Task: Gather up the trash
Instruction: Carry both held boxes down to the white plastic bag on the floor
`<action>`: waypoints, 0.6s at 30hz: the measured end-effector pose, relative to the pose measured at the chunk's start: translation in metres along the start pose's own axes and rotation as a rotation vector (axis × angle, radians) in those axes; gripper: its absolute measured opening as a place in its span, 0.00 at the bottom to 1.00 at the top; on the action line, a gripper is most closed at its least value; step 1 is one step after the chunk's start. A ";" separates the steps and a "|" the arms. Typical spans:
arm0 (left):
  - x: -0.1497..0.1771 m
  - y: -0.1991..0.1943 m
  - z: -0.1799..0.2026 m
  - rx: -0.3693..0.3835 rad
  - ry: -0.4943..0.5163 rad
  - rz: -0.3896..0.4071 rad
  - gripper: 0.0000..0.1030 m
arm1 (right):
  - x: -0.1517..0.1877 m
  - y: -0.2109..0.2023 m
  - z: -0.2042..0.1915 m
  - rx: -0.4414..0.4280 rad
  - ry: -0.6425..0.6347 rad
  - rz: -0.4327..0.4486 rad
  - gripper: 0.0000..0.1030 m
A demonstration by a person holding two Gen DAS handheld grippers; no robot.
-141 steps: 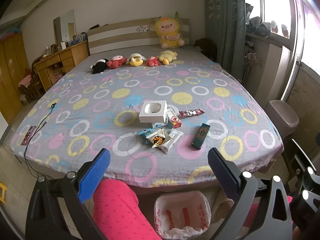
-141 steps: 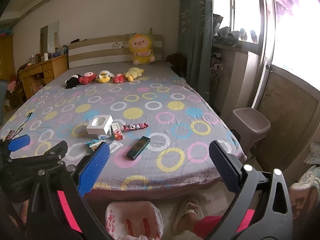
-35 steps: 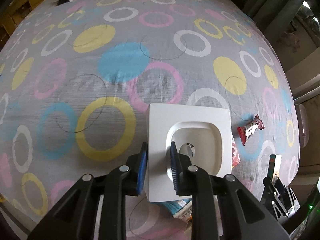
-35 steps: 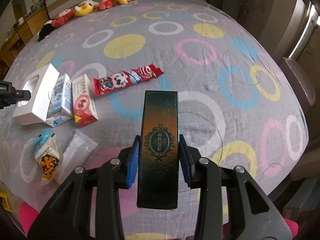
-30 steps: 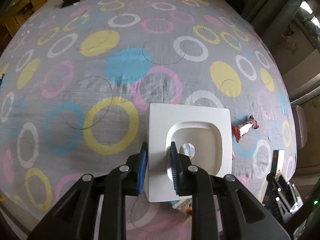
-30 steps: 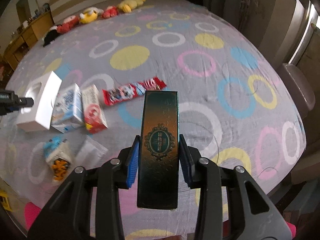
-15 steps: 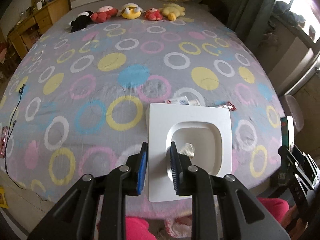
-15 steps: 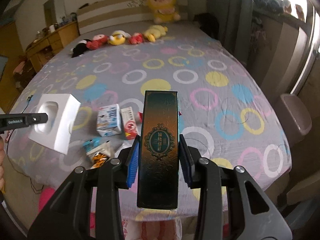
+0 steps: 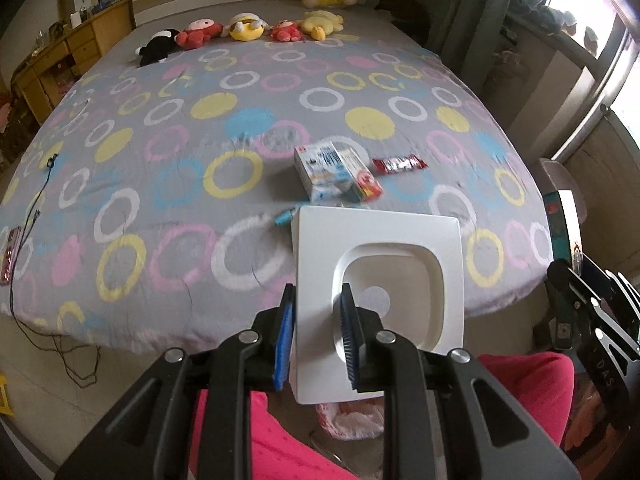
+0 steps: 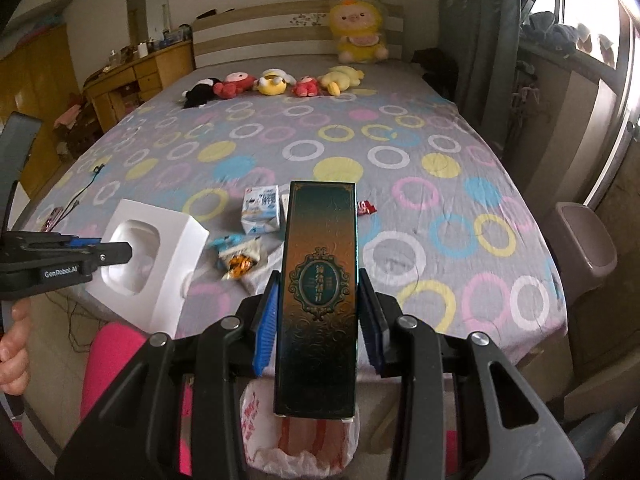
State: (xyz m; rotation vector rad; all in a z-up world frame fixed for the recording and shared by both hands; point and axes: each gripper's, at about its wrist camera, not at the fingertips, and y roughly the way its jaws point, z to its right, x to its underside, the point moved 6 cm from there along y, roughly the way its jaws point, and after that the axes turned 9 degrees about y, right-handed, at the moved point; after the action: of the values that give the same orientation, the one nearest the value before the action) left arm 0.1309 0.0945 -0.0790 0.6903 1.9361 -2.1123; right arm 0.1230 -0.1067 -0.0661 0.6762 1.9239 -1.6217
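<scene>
My left gripper (image 9: 316, 338) is shut on the edge of a white box (image 9: 380, 300) with a moulded recess, held in the air off the bed's near edge; the same white box (image 10: 152, 256) shows at the left of the right wrist view. My right gripper (image 10: 318, 320) is shut on a long dark green box (image 10: 320, 292) with a gold emblem, above a bin lined with a white bag (image 10: 304, 440). That bag (image 9: 348, 420) peeks out under the white box. On the bed lie a milk carton (image 10: 260, 208), a red carton (image 9: 362, 176), a red candy wrapper (image 9: 400, 164) and snack packets (image 10: 240, 256).
The bed (image 10: 400, 200) has a grey sheet with coloured rings and plush toys (image 10: 272, 80) at the headboard. A grey bin (image 10: 584, 240) stands at the right, wooden drawers (image 10: 132, 80) at the left. A cable (image 9: 36, 216) trails off the bed's left edge. Pink trouser legs (image 9: 280, 440) are below.
Both grippers have pulled back from the bed and risen, carrying the white box and the dark green box to the near edge, over the lined bin. The cartons beneath the white box are uncovered.
</scene>
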 end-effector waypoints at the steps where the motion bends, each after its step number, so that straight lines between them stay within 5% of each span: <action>1: 0.005 -0.001 0.002 0.002 0.002 0.000 0.21 | 0.007 -0.004 -0.001 -0.004 -0.004 -0.005 0.35; 18: 0.096 0.024 0.026 0.022 -0.010 -0.088 0.21 | 0.095 -0.001 -0.020 -0.042 -0.062 -0.126 0.35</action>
State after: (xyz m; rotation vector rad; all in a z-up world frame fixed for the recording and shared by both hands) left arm 0.0528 0.0820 -0.1433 0.6078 1.9753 -2.1863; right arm 0.0514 -0.0838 -0.1270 0.4909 1.9839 -1.6524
